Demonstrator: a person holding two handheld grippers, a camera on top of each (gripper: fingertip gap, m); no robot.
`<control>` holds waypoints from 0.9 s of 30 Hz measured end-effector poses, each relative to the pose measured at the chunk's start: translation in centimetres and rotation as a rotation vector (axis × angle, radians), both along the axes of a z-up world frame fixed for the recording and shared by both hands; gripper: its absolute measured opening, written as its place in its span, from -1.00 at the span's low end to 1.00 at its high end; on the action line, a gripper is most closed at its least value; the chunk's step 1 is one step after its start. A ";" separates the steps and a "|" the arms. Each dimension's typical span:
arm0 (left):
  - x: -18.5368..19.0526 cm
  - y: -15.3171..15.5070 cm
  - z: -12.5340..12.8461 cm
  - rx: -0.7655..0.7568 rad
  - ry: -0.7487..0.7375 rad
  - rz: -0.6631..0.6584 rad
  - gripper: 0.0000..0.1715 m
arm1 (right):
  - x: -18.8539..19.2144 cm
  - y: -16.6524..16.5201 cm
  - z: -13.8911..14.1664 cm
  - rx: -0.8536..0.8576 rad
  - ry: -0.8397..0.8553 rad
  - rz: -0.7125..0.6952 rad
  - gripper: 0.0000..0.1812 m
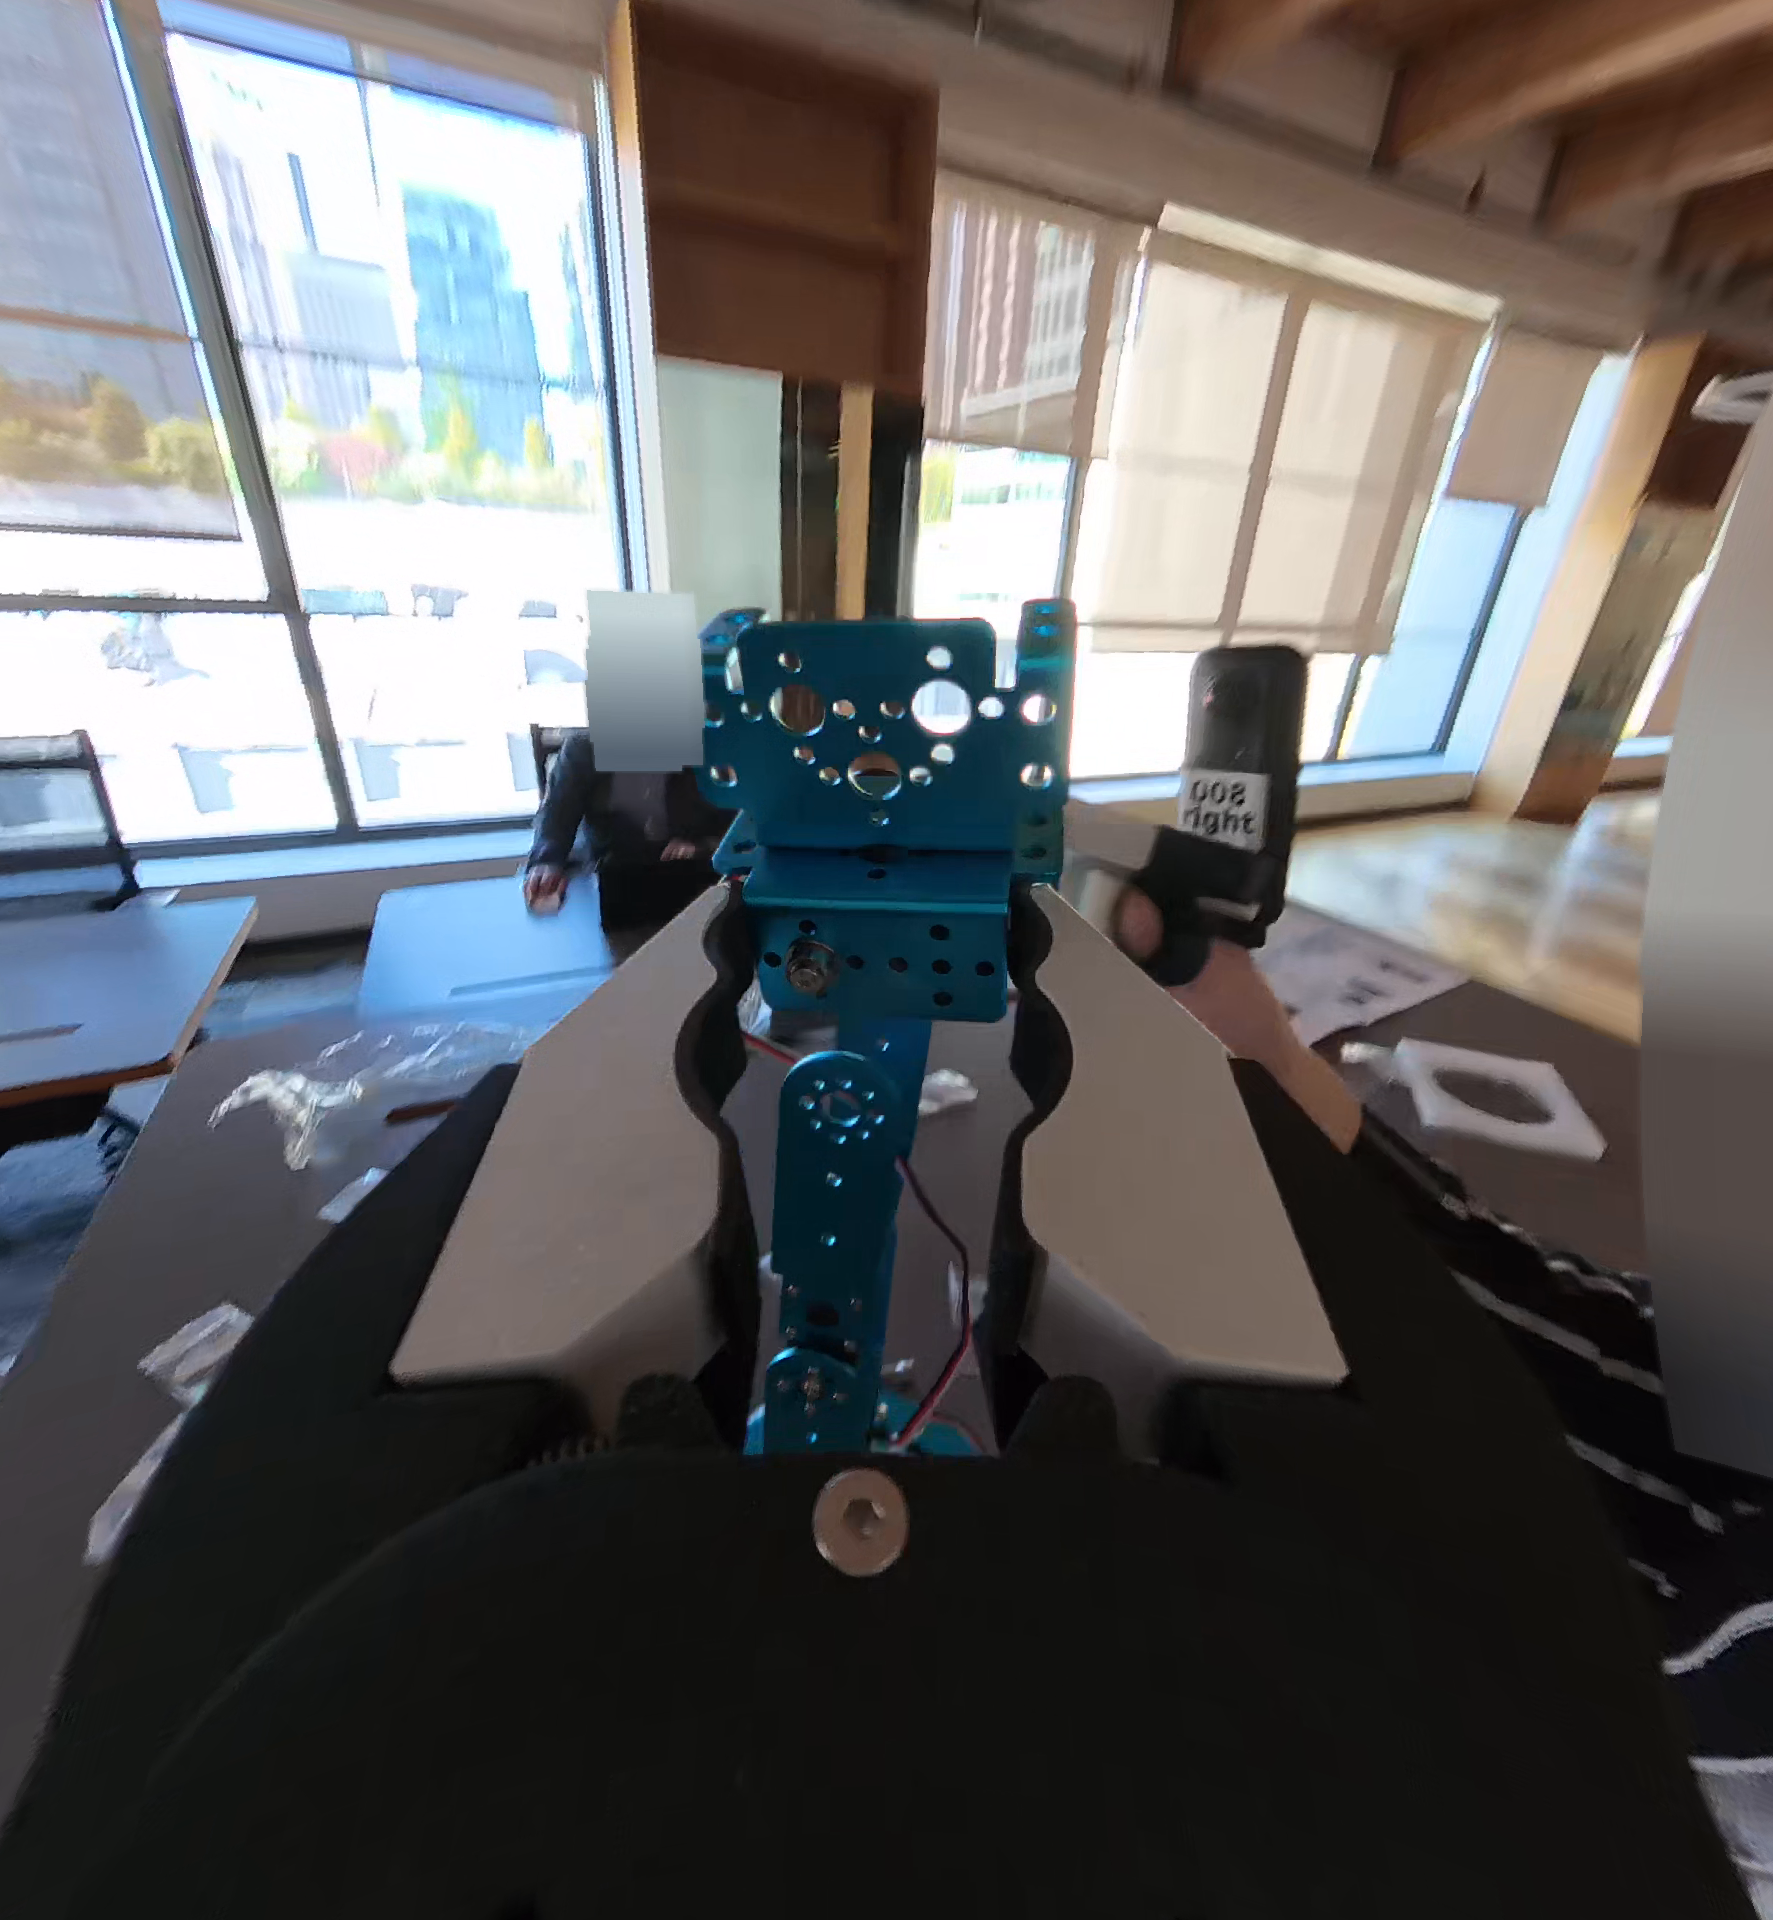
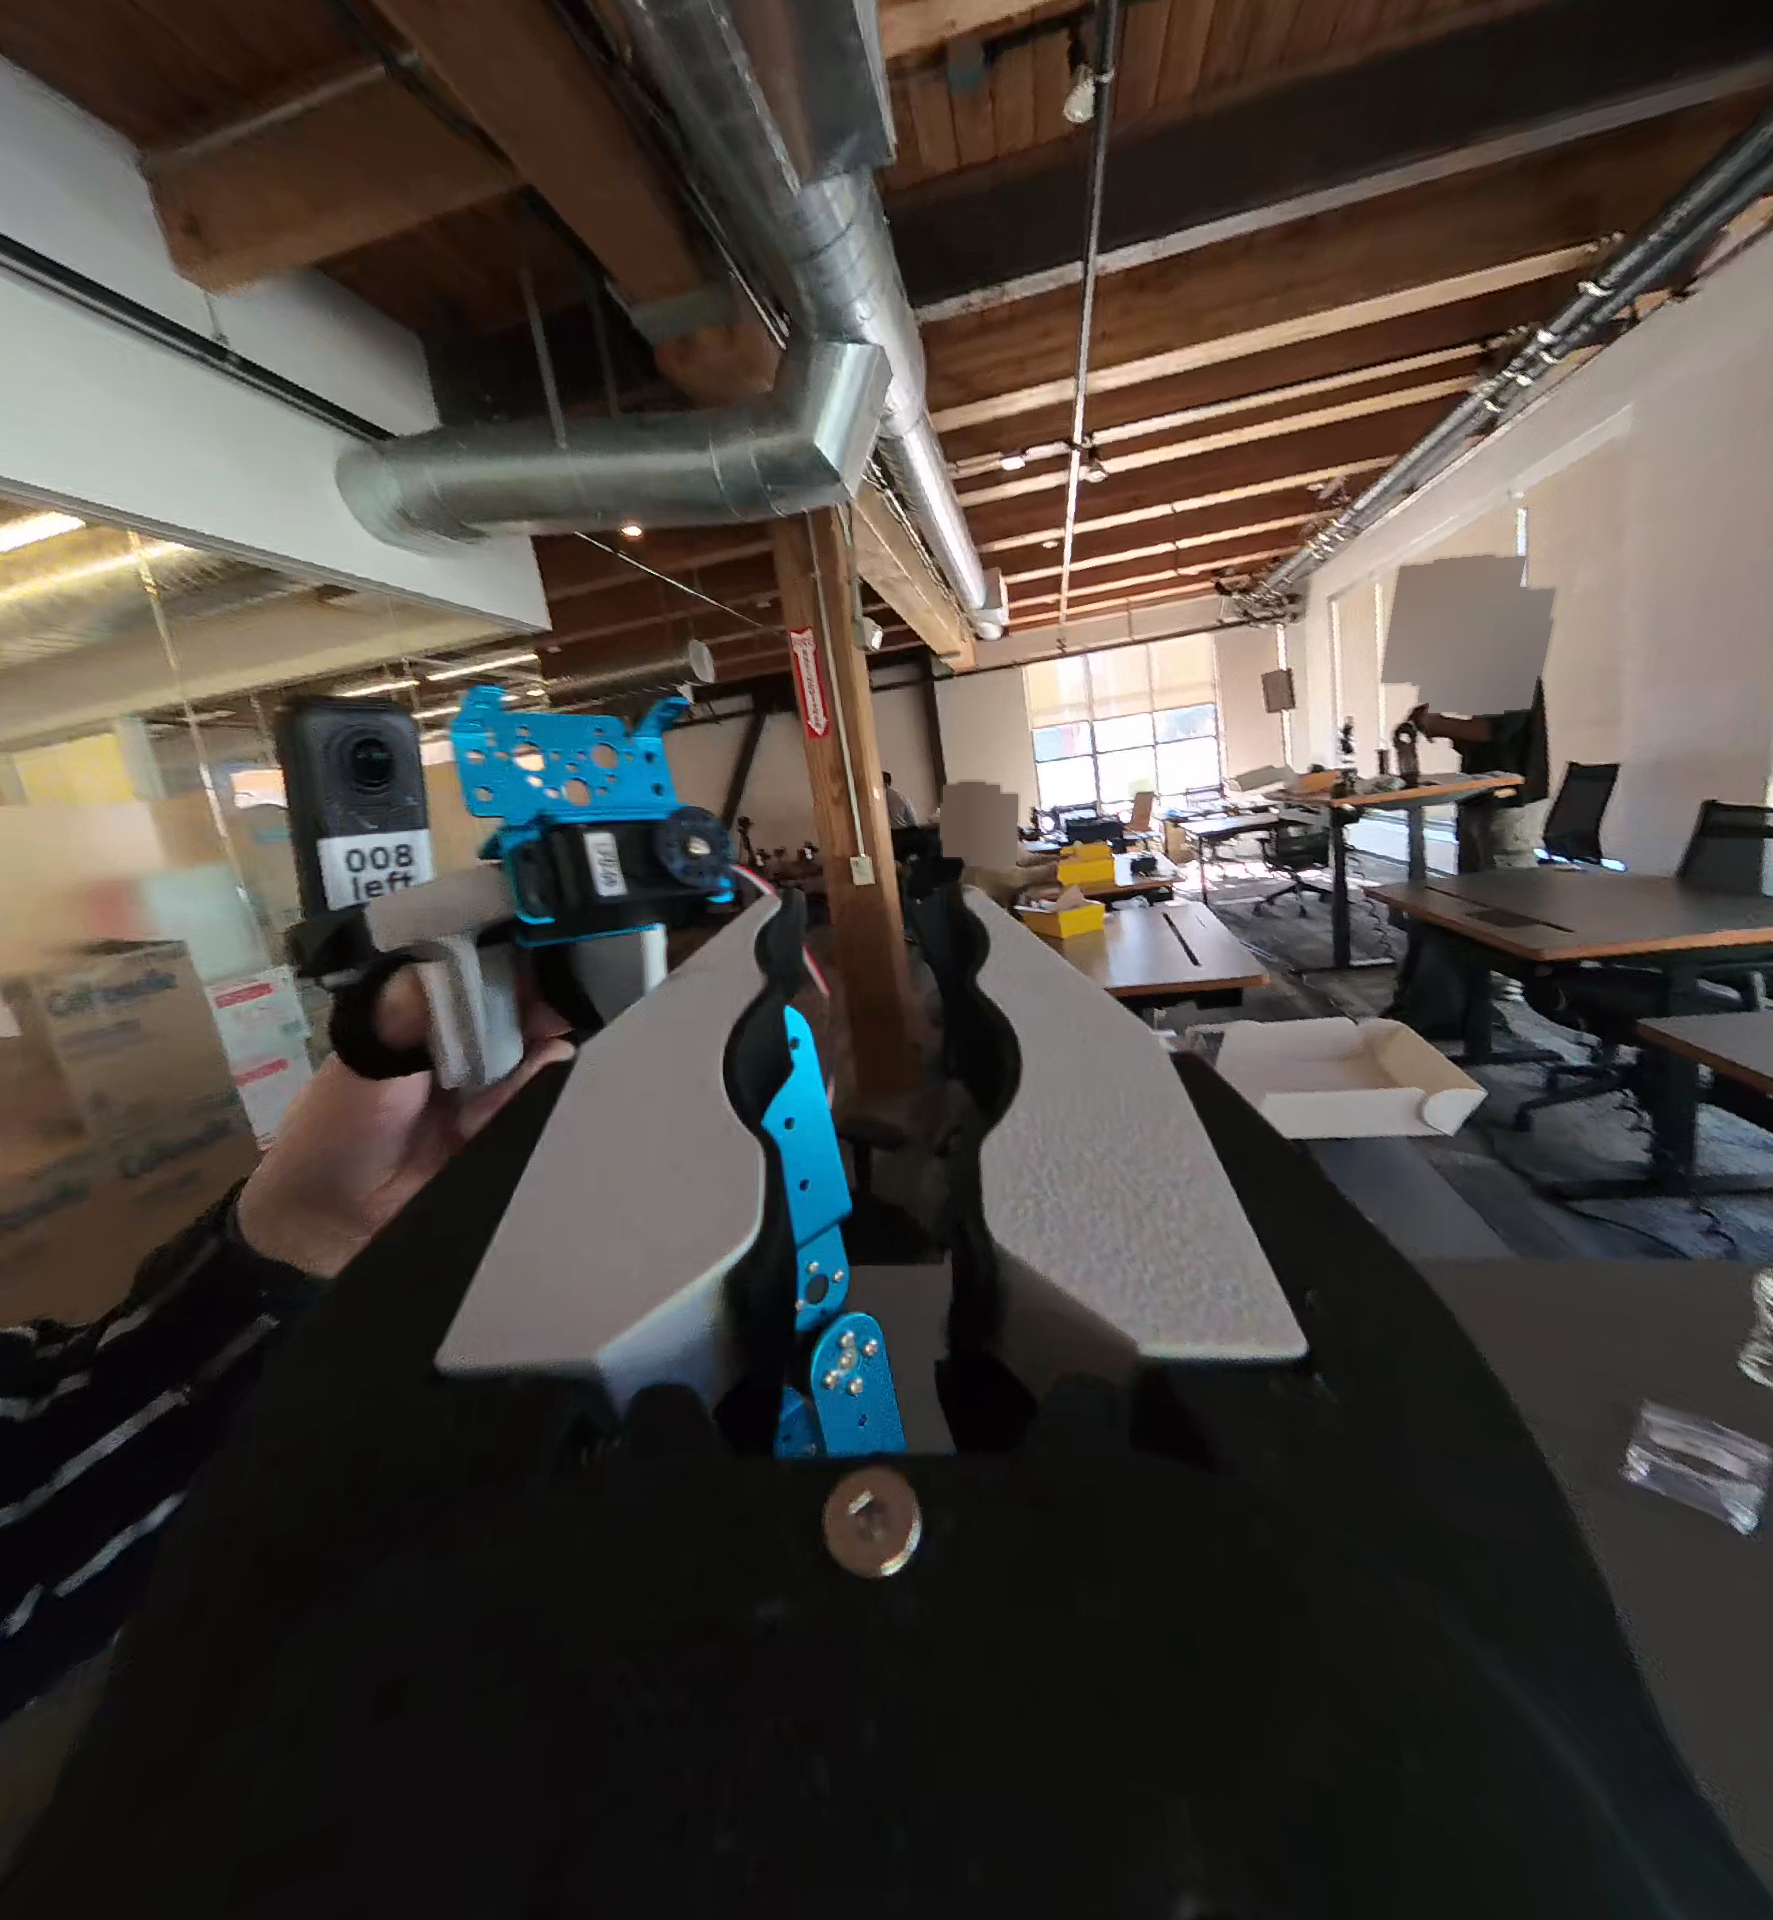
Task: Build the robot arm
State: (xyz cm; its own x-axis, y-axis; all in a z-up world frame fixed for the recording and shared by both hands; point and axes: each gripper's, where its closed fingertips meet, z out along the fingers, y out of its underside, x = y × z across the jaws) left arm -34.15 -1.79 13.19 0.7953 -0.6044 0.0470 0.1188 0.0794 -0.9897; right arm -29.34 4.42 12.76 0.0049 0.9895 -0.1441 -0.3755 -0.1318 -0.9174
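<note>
Pinching blue bracket assy (image 1: pixel 866 831) btwn left gripper (image 1: pixel 874 914) fingers; right gripper (image 2: pixel 851 914) fingers spread, beside it.

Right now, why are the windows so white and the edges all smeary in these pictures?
Left wrist view: daylight overexposes the windows, the room's edges smear with motion blur, while the blue metal arm in the left gripper stays sharp. Right wrist view: the wide lens bends the silver duct; the far window glares; plastic bags look soft.
</note>
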 end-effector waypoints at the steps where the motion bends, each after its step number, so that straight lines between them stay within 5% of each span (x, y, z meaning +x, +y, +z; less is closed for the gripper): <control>1: 0.1 0.2 -0.3 -0.017 0.011 0.004 -0.44 | -0.1 -0.3 -0.1 0.014 0.005 0.012 -0.70; 13: 0.3 1.4 -1.9 -0.101 -0.032 -0.027 -0.44 | -1.0 -0.1 -1.5 0.025 -0.008 0.128 -0.65; 24: 0.6 1.5 -0.2 -0.179 -0.373 -0.260 -0.44 | -1.3 -0.9 -1.5 0.011 -0.008 0.186 -0.65; 27: 0.7 1.8 -0.7 -0.152 -0.366 -0.228 -0.44 | -0.9 -0.9 -1.0 0.004 0.025 0.189 -0.65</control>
State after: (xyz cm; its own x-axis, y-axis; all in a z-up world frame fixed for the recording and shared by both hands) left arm -33.49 0.03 12.44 0.5572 -0.7265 0.4022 0.4605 -0.1327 -0.8777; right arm -30.19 3.56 11.79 -0.1842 0.9732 -0.1377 -0.3670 -0.1981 -0.9089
